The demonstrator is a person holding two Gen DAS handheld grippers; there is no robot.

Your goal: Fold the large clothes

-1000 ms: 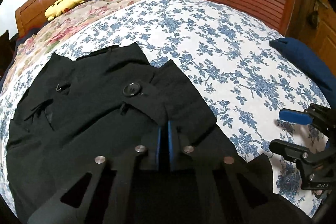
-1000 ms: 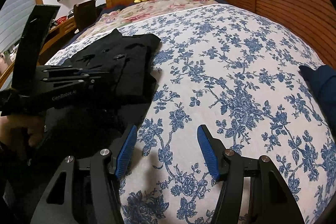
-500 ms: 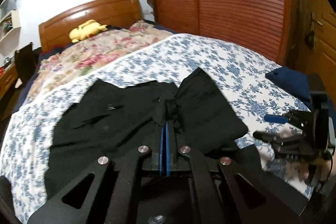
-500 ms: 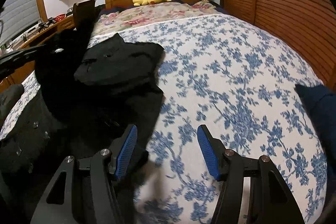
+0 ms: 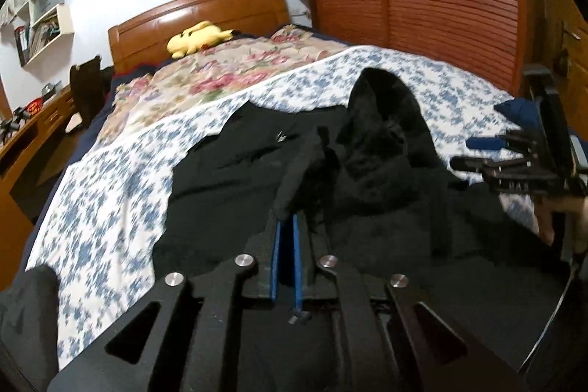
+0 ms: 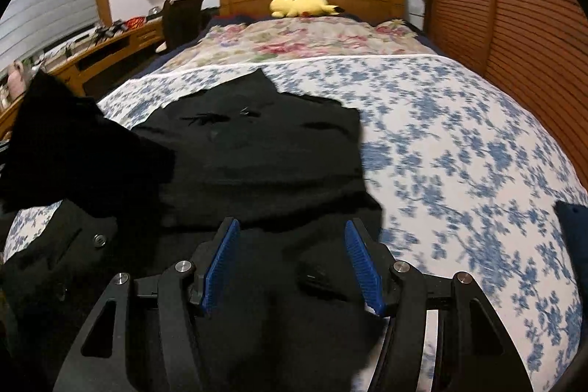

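While its jaws are just opening, the left gripper [image 5: 286, 230] has a fold of the black coat [image 5: 257, 179] at its tips; the right gripper [image 6: 292, 254] hovers with jaws wide and empty above the coat spread on the bed [image 6: 459, 142].

My two grippers [image 5: 286, 226] [image 6: 292, 261] are black, with blue ribbed pads [image 6: 221, 263] and round silver screws [image 5: 245, 259]
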